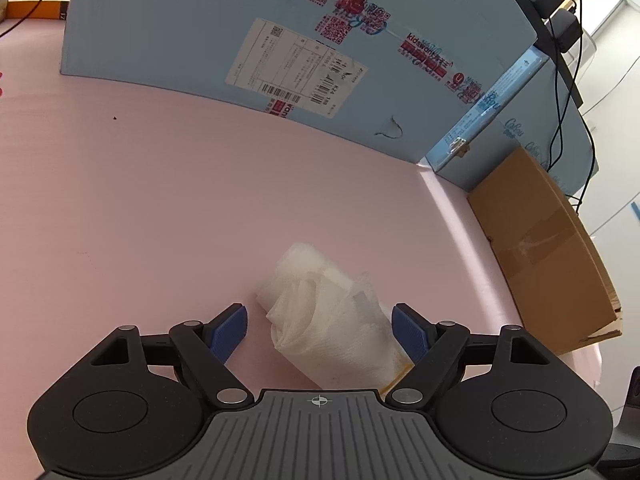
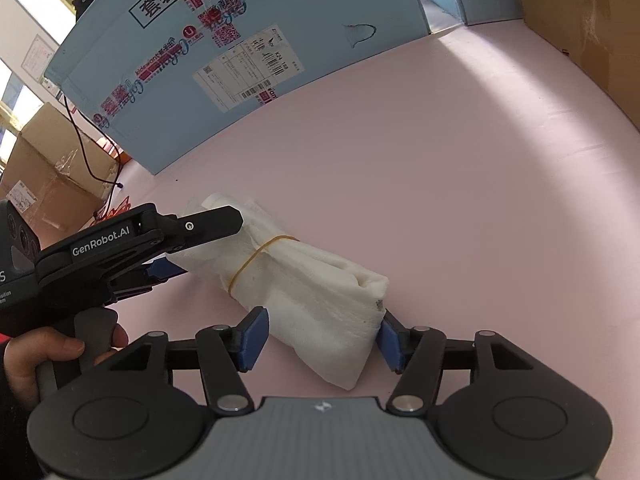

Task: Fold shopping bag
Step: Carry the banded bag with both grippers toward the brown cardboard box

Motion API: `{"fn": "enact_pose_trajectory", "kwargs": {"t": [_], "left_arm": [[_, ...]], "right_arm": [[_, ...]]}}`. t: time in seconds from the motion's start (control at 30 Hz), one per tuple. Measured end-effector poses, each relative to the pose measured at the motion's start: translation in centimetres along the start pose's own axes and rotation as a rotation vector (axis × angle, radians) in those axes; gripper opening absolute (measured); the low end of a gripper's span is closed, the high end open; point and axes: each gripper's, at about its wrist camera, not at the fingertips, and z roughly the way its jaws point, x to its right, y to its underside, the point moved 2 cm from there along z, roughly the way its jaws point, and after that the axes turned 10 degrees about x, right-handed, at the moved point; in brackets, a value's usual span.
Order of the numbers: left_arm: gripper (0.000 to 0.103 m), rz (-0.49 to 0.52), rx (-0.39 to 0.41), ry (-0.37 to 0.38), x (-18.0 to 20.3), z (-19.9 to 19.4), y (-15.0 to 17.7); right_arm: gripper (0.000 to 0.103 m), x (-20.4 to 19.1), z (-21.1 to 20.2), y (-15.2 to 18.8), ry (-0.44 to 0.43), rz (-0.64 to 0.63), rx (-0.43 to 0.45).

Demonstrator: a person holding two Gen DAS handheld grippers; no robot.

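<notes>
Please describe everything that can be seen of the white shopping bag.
The white shopping bag is a soft, mesh-like fabric folded into a compact bundle, with a yellow rubber band around it. It lies on its side on the pink surface. The left tool stands open around one end. The right tool straddles the other end; its right pad meets the bag's corner, its left pad stands clear.

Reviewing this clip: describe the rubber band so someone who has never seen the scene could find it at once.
Start at the pink table in front of the big blue box. On it lies a rolled white bag, between the two grippers. The rubber band is the thin yellow loop around the roll's middle, the only yellow thing on the white mesh.
</notes>
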Motion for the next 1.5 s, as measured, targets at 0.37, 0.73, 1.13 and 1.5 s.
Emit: {"fn": "enact_pose_trajectory", "kwargs": {"t": [0.37, 0.73, 1.13, 1.5], "left_arm": [[0.051, 0.024, -0.034, 0.017, 0.7, 0.2, 0.2], [0.043, -0.05, 0.022, 0.066, 0.4, -2.6, 0.4], [0.043, -0.068, 0.163, 0.076, 6.0, -6.3, 2.4], [0.043, 0.021, 0.287, 0.082, 18.5, -5.8, 4.0]], "right_arm": [[0.029, -0.6, -0.7, 0.5, 0.083, 0.035, 0.022], [0.023, -1.1, -2.3, 0.7, 0.007, -0.006, 0.029], [0.023, 1.6, -6.0, -1.7, -0.151, -0.184, 0.093], [0.022, 9.2, -11.3, -7.6, -0.335, -0.311, 0.187]]}}
